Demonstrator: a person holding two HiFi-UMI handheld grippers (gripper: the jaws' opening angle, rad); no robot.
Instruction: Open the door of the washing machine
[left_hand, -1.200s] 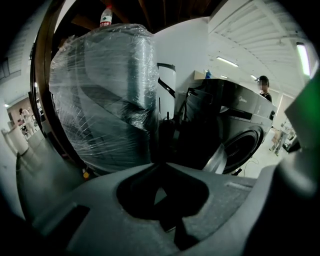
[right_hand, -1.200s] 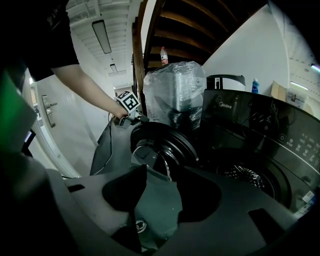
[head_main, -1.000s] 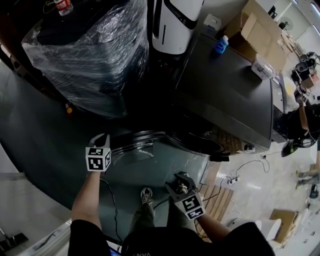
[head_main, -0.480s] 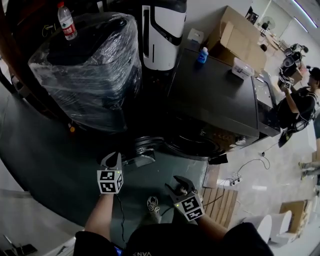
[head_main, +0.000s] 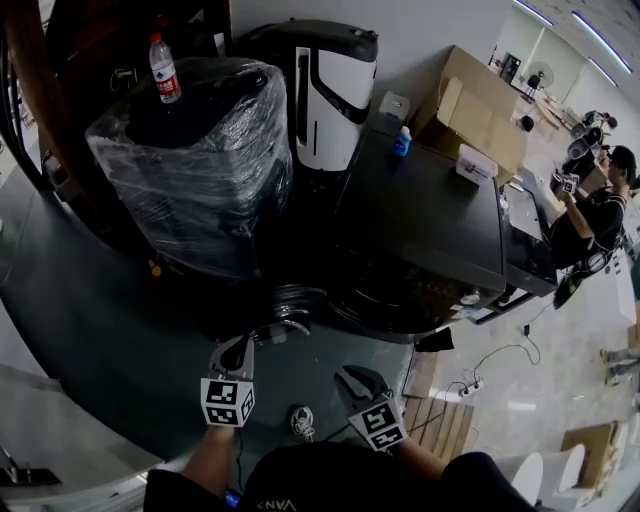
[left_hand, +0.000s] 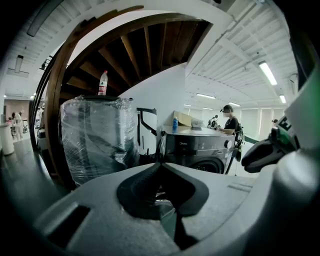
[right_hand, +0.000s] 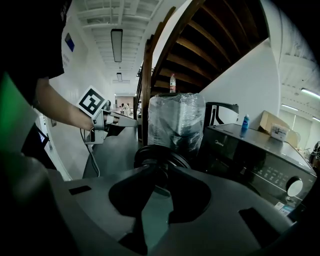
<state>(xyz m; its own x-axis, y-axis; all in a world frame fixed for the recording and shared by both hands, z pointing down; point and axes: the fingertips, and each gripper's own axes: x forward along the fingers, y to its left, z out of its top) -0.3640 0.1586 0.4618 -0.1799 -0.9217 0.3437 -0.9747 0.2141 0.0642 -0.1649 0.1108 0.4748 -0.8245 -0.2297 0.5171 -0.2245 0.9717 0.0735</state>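
Nearest, the left gripper (head_main: 235, 352) is closed tight with nothing in it. Just to its right, the right gripper (head_main: 358, 378) is closing, and only air is between its jaws. The two are apart, and a shoe (head_main: 299, 421) shows on the floor between them. Both hang above the dark floor (head_main: 110, 320) and touch nothing.

Just past the grippers is the round door (head_main: 288, 303). It is swung open, away from the washer (head_main: 430, 225), and its edge sticks out to the left over the floor. To its right is the dark round hole in the washer's front. The door is near the left gripper's tip but apart from it.

To the left there is a wide strip of bare floor. To the right the dark floor ends in a straight edge. Wood slats (head_main: 437, 398) and a cable (head_main: 490, 345) lie past it.

Farther back, a big wrapped box (head_main: 195, 160) stands near the washer's left side, with a bottle (head_main: 164, 68) on top. A small blue bottle (head_main: 401, 141) stands at the washer's back edge. Cardboard boxes (head_main: 480, 95) are behind it. A person (head_main: 590, 215) is at the far right.
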